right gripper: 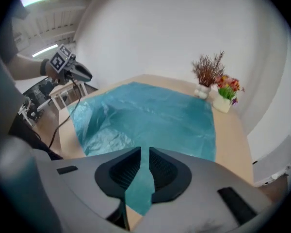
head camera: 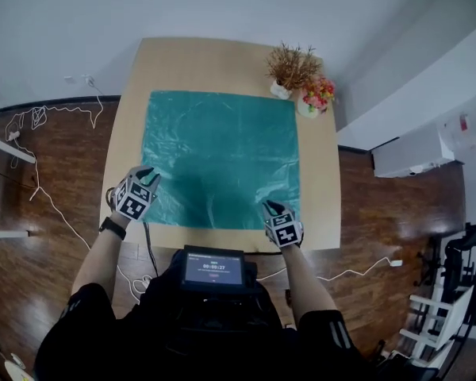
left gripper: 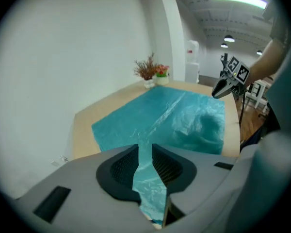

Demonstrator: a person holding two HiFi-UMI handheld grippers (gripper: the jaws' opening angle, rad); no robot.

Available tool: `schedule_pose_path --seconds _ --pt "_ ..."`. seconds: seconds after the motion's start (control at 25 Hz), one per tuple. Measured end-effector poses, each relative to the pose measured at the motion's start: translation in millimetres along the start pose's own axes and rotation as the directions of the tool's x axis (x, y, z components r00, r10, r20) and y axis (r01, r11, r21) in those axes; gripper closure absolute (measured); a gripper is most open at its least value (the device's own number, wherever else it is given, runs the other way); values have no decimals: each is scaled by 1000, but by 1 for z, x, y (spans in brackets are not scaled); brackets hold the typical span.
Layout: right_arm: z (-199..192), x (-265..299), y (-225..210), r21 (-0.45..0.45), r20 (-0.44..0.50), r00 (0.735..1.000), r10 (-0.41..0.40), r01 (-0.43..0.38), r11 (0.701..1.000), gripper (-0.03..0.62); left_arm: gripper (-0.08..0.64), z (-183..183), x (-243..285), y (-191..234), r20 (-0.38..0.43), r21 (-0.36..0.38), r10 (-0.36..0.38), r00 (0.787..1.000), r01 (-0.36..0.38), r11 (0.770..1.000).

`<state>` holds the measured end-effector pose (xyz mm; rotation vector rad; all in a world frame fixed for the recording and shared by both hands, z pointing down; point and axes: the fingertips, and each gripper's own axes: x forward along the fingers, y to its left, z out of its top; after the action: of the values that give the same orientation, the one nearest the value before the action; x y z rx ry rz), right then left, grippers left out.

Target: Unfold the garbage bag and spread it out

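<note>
One thin teal plastic garbage bag [head camera: 218, 153] lies opened out as a single sheet over the middle of the light wooden table [head camera: 321, 181], far edge flat, near edge lifted off the table at both corners. Left gripper [left gripper: 145, 154]: jaws nipped together on a strip of the film at the bag's near left corner, over the table's near left edge. Right gripper [right gripper: 141, 161]: same, pinching the near right corner at the table's near edge. Handling: very light, limp, no stiffness, so it billows and traps air; there's a puffed, wrinkled patch near the table's near right side. Film is slick and tears or stretches if yanked, so my read is pull gently with even tension on both corners. Best hold is what's in use: the corners or hem, where the film is doubled, not mid-sheet. Count: one bag, two grippers, one table, two pots at the table's far right corner: a white pot of dried brown sprigs [head camera: 292, 68] and a pot of pink-red flowers [head camera: 317, 94], both just beside the bag's far right corner, not on it.
</note>
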<state>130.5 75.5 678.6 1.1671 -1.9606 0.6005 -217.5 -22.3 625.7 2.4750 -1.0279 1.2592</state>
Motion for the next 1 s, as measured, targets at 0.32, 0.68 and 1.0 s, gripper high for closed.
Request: schedule_pose_path --seconds 0.32,0.68,1.0 --pt "83 -112 -2 -2 376 926 41 -43 999 507 465 59 -85 -42 205 -78 44 978 -29 997" --pt "105 -203 9 -65 553 828 88 -62 996 527 465 93 -143 -108 342 -101 46 939 -12 995" --pt "84 -233 28 -95 603 786 139 -102 990 534 465 87 -167 -155 377 -92 61 924 -28 995"
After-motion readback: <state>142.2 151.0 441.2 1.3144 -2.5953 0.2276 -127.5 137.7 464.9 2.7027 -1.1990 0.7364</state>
